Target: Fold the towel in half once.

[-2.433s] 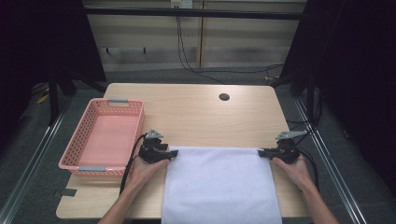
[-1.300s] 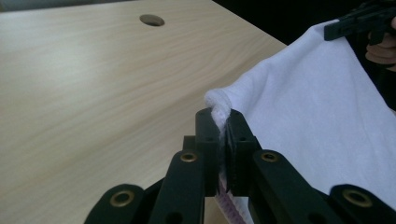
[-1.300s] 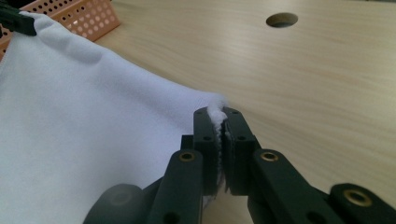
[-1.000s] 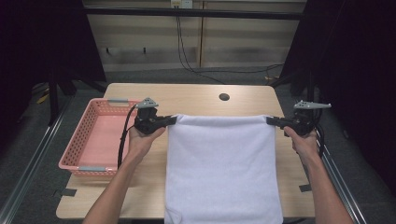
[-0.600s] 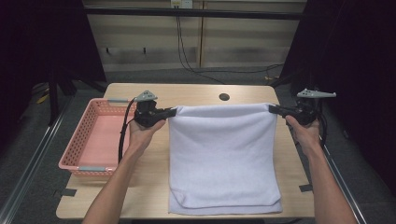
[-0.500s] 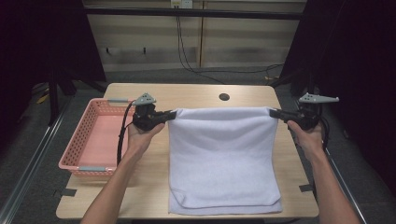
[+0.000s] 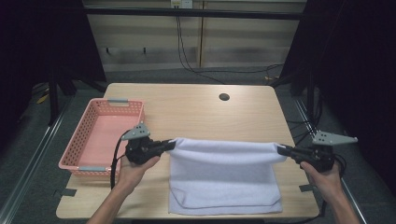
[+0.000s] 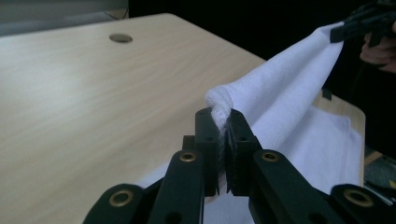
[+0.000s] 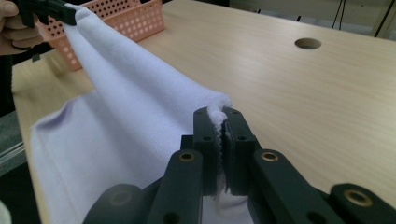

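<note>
A white towel [image 7: 224, 179] lies at the near middle of the table, its held edge stretched taut above the part that rests on the wood. My left gripper [image 7: 171, 145] is shut on the towel's left corner, and my right gripper [image 7: 280, 150] is shut on the right corner. In the left gripper view the jaws [image 8: 223, 116] pinch a bunched corner of the towel [image 8: 289, 88], which runs off to the other gripper [image 8: 359, 25]. In the right gripper view the jaws [image 9: 218, 119] clamp the opposite corner, and the towel [image 9: 126, 107] slopes up to the far gripper [image 9: 56, 11].
A pink plastic basket [image 7: 100, 137] stands at the table's left side, close to my left hand. A round cable hole [image 7: 224, 97] sits in the wooden table [image 7: 196, 112] at the far middle. The towel's lower edge lies near the table's front edge.
Both hands have pulled the held edge back toward the near side and slightly down. The towel's upper part now drapes over its lower part instead of hanging stretched farther up the table.
</note>
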`<state>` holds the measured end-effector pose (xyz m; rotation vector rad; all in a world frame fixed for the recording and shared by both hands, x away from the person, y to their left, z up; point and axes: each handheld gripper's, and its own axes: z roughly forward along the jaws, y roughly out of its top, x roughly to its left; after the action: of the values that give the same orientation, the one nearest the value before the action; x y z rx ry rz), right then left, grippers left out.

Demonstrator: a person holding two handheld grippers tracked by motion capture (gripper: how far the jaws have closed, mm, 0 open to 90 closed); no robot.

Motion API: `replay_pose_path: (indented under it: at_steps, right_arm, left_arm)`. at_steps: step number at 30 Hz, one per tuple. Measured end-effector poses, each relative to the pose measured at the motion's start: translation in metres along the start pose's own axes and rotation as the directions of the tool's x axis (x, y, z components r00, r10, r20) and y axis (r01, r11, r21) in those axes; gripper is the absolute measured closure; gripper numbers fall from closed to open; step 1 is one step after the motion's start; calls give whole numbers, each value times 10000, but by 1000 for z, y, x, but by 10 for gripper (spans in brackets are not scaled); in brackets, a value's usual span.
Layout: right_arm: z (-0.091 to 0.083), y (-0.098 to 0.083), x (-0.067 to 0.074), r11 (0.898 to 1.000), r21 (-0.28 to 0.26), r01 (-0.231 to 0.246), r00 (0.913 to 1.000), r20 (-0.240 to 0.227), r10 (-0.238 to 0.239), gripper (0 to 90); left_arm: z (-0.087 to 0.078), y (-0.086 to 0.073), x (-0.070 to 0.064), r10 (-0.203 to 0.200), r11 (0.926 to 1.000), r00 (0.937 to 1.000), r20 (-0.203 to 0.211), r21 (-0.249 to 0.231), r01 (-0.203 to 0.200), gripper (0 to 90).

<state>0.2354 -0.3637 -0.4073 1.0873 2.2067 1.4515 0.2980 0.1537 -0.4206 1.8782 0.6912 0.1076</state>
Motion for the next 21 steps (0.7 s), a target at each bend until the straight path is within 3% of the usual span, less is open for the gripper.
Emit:
replay_pose_path:
  at_steps: [3, 8, 12, 13, 17, 19, 21]
  right_arm:
    - [-5, -18, 11, 9999, 129, -110, 9998, -148, 112, 850]
    - [-4, -55, 30, 9938, 1103, -111, 9995, -291, 144, 831]
    - [-3, -76, 39, 9871, 1588, -196, 9985, -469, 274, 818]
    - [-3, -81, 40, 9850, 1712, -216, 9988, -400, 288, 808]
    - [-7, -90, 43, 9807, 1938, -275, 9981, -494, 378, 769]
    - [-10, -92, 45, 9774, 2110, -142, 9979, -590, 273, 721]
    - [-14, -94, 48, 9771, 2116, -240, 9962, -767, 410, 718]
  left_arm:
    - [-2, -19, -7, -162, 9997, 9997, 157, 209, 158, 857]
    - [-3, -48, -20, -230, 9957, 9986, 472, 908, 187, 854]
    - [-4, -65, -29, -236, 9865, 9976, 644, 1631, 128, 847]
    - [-4, -69, -30, -339, 9838, 9967, 738, 1780, 203, 844]
    - [-6, -79, -39, -71, 9730, 9951, 990, 2300, -160, 822]
    - [-8, -81, -44, -154, 9722, 9925, 1210, 2337, -134, 793]
    - [-13, -83, -49, 37, 9707, 9906, 1366, 2375, -364, 787]
